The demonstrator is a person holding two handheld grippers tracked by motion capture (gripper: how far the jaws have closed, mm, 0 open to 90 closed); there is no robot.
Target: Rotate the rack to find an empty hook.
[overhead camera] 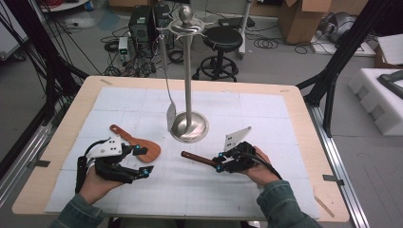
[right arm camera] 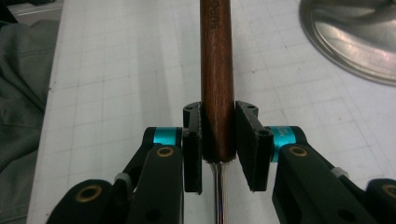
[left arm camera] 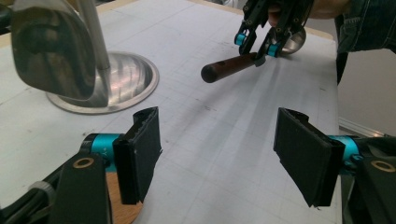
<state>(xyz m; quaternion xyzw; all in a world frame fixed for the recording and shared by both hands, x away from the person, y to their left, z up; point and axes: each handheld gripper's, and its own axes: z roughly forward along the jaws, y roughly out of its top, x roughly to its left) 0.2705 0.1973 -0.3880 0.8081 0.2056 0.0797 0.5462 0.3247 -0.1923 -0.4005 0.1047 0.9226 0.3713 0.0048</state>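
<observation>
White gridded matting covers the wooden worktop (overhead camera: pixel 304 142). Lower right of centre, the right hand-held gripper (overhead camera: pixel 219 162) is clamped on a dark wooden handle (overhead camera: pixel 197 158); lower left, the left hand-held gripper (overhead camera: pixel 142 161) stands apart, empty. Behind: steel stand (overhead camera: pixel 189 124), wooden spatula (overhead camera: pixel 142 145), stool (overhead camera: pixel 222 40), cables, boxes.
</observation>
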